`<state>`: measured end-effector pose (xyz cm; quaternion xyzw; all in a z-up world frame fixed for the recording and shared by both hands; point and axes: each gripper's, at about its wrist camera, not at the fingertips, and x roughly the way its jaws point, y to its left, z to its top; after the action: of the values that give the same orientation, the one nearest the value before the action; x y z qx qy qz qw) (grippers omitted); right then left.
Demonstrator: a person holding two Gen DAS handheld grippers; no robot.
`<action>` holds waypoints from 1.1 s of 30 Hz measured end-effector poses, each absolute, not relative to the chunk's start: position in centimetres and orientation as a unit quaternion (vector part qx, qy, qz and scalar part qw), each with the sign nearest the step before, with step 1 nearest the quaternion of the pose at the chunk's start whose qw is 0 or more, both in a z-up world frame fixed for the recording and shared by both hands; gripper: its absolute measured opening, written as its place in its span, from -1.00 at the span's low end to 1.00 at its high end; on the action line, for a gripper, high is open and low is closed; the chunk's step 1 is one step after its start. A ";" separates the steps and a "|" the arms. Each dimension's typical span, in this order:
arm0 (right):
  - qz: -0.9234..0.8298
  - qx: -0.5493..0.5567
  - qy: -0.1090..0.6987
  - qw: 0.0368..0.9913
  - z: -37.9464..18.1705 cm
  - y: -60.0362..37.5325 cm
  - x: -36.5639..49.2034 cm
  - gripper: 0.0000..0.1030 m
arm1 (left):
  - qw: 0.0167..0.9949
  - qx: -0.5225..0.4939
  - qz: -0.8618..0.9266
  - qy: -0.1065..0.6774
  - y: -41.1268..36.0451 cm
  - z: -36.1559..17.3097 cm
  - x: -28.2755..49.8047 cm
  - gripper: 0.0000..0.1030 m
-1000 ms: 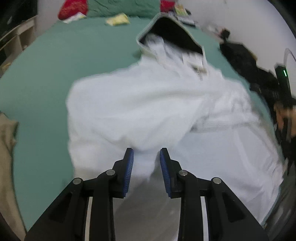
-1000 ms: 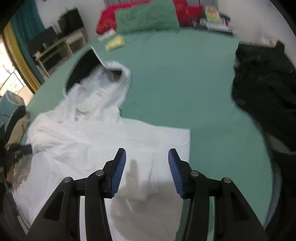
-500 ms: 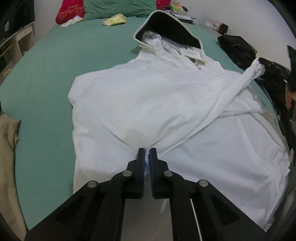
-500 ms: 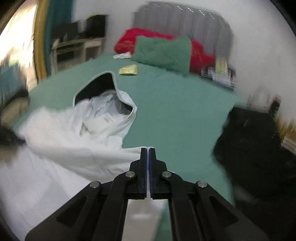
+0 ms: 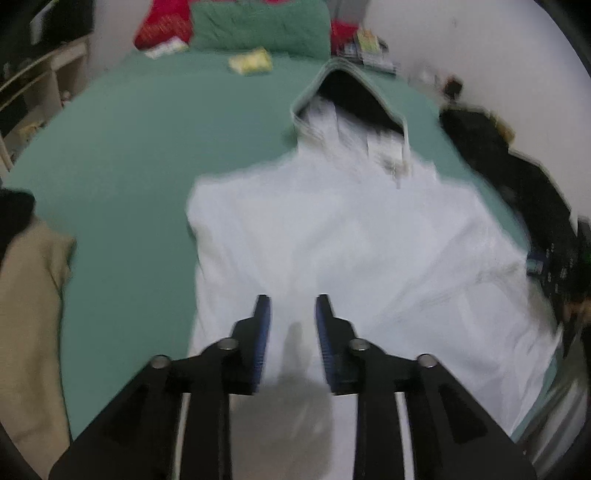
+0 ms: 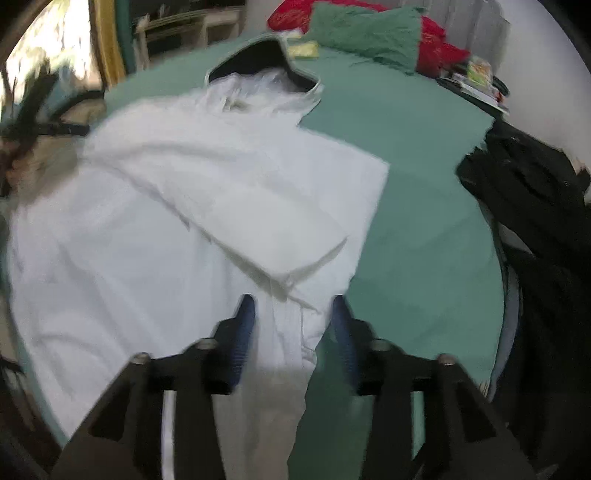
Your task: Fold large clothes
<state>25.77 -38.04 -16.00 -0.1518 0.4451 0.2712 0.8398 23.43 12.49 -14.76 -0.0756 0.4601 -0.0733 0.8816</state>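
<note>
A: Left wrist view, from the left edge?

B: A tan garment (image 5: 29, 314) fills the lower left, lying on the green bedsheet (image 5: 129, 155). At the centre the white hooded garment (image 5: 351, 240) spreads flat, its dark-lined hood (image 5: 351, 99) pointing to the top of the frame. The left gripper (image 5: 291, 306) sits at bottom centre above the white cloth, jaws apart, nothing between the blue pads. At the right edge lies a black pile of clothes (image 5: 517, 177). The frame is blurred.

A: And the right wrist view?

B: In the upper left, a window with a yellow frame (image 6: 99, 48). The white hooded garment (image 6: 166, 221) covers the left and centre, a sleeve (image 6: 266, 206) folded diagonally across its body with the cuff end near lower centre. The right gripper (image 6: 293, 306) at bottom centre is spread wide, straddling the garment's right edge, gripping nothing. The green pillow (image 6: 365, 33) and red pillow (image 6: 439, 44) sit at upper right, and black clothes (image 6: 535, 206) run down the right edge.
</note>
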 end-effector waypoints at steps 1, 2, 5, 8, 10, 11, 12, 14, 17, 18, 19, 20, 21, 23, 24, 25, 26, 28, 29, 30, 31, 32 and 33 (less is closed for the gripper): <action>0.272 -0.125 0.439 0.847 -15.3 -38.4 26.2 -0.05 | 0.887 -0.083 -0.072 0.448 12.7 -14.2 24.0 -0.35; 0.274 -0.101 0.434 0.852 -15.0 -38.3 26.6 -0.03 | 0.890 -0.085 -0.071 0.443 12.8 -14.0 24.6 -0.33; 0.256 -0.056 0.431 0.863 -14.8 -37.1 29.4 -0.02 | 0.890 -0.075 -0.062 0.445 12.5 -15.1 26.5 -0.32; 0.221 -0.051 0.486 0.844 -18.1 -34.9 32.8 -0.03 | 0.884 -0.083 -0.051 0.457 12.4 -17.1 27.7 -0.32; 0.228 -0.071 0.505 0.829 -19.9 -33.5 33.3 -0.51 | 0.875 -0.077 -0.034 0.476 12.7 -18.6 28.0 -0.32; 0.223 -0.089 0.505 0.829 -20.2 -33.0 33.2 -0.56 | 0.872 -0.070 -0.030 0.483 12.8 -19.2 28.1 -0.32; 0.217 -0.111 0.496 0.833 -20.3 -32.4 33.1 -0.56 | 0.871 -0.066 -0.030 0.485 13.0 -19.8 28.4 -0.32; 0.191 -0.134 0.498 0.835 -19.9 -32.0 33.7 -0.56 | 0.876 -0.062 -0.027 0.477 13.2 -19.6 28.8 -0.32; 0.140 -0.168 0.481 0.849 -17.8 -31.4 34.8 -0.54 | 0.884 -0.072 -0.011 0.461 14.3 -18.6 29.2 -0.32; 0.146 -0.166 0.464 0.858 -16.6 -30.8 35.3 -0.50 | 0.887 -0.083 -0.011 0.454 14.9 -18.4 29.2 -0.32; 0.163 -0.158 0.449 0.864 -15.6 -30.1 36.0 -0.24 | 0.889 -0.093 -0.010 0.447 15.5 -18.1 29.2 -0.32; 0.171 -0.153 0.443 0.867 -15.3 -29.7 36.6 -0.08 | 0.891 -0.099 -0.006 0.443 16.0 -17.9 29.4 -0.32; 0.181 -0.144 0.435 0.870 -14.8 -28.7 37.9 0.25 | 0.892 -0.102 -0.002 0.440 16.3 -17.8 29.6 -0.32; 0.196 -0.134 0.420 0.876 -14.8 -26.5 40.7 0.33 | 0.893 -0.107 0.009 0.436 16.9 -17.6 30.2 -0.32; 0.201 -0.128 0.419 0.876 -15.2 -25.5 42.3 0.33 | 0.894 -0.110 0.011 0.435 17.2 -17.5 30.4 -0.32; 0.207 -0.114 0.421 0.876 -15.7 -24.3 44.1 0.33 | 0.894 -0.114 0.012 0.433 17.3 -17.4 30.7 -0.32; 0.208 -0.098 0.421 0.877 -16.2 -23.3 45.7 0.33 | 0.895 -0.117 0.014 0.430 17.4 -17.2 31.0 -0.32; 0.208 -0.074 0.420 0.880 -17.2 -21.6 48.0 0.33 | 0.898 -0.120 0.011 0.422 17.4 -16.8 31.5 -0.32; 0.209 -0.070 0.422 0.879 -17.5 -21.1 49.2 0.33 | 0.901 -0.119 0.008 0.418 17.1 -16.7 32.0 -0.32; 0.205 -0.063 0.426 0.879 -18.2 -20.1 50.7 0.33 | 0.901 -0.118 0.005 0.417 16.7 -16.7 32.5 -0.32; 0.203 -0.058 0.427 0.879 -18.3 -20.1 51.1 0.33 | 0.902 -0.119 0.001 0.416 16.3 -16.7 33.1 -0.32; 0.206 -0.041 0.433 0.877 -19.0 -19.7 52.4 0.32 | 0.902 -0.123 -0.006 0.414 15.9 -16.7 33.8 -0.32; 0.208 -0.029 0.438 0.874 -19.2 -19.9 52.8 0.25 | 0.903 -0.127 -0.011 0.411 15.6 -16.7 34.4 -0.32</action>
<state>52.82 -19.89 -19.21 -0.0286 0.4384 0.2076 0.8740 34.35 15.60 -16.69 -0.1275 0.4112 -0.0109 0.9025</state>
